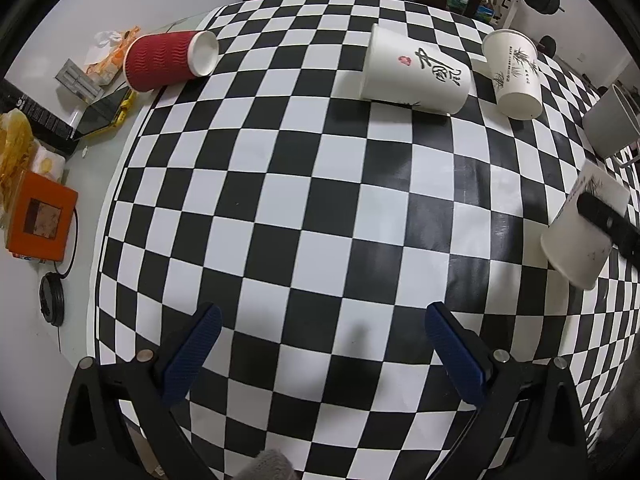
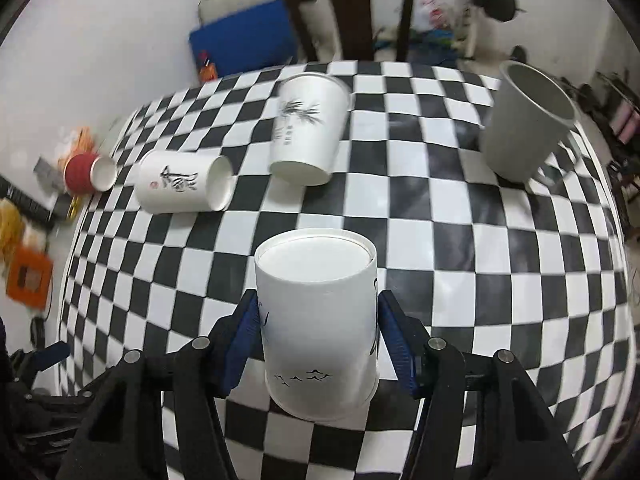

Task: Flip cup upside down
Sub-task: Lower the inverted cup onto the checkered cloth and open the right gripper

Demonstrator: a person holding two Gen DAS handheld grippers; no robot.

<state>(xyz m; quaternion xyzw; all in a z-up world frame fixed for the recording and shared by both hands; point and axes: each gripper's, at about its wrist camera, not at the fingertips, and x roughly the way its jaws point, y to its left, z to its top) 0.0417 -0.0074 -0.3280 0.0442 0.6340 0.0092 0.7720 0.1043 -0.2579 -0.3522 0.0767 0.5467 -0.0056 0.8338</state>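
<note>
A white paper cup (image 2: 318, 320) is clamped between the blue pads of the right gripper (image 2: 318, 336), base turned away from the camera, above the checkered table (image 2: 480, 280). The thin wall could be crushed, or the cup dropped askew, if tilted at release. Open squares are left directly ahead; two more cups lie beyond. The left gripper (image 1: 320, 356) is held spread wide, empty

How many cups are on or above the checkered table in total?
5. A red cup lying at the left edge, a calligraphy cup lying beside it, a bamboo-print cup mid-back, a grey cup at right, and a white cup in the right gripper.
</note>
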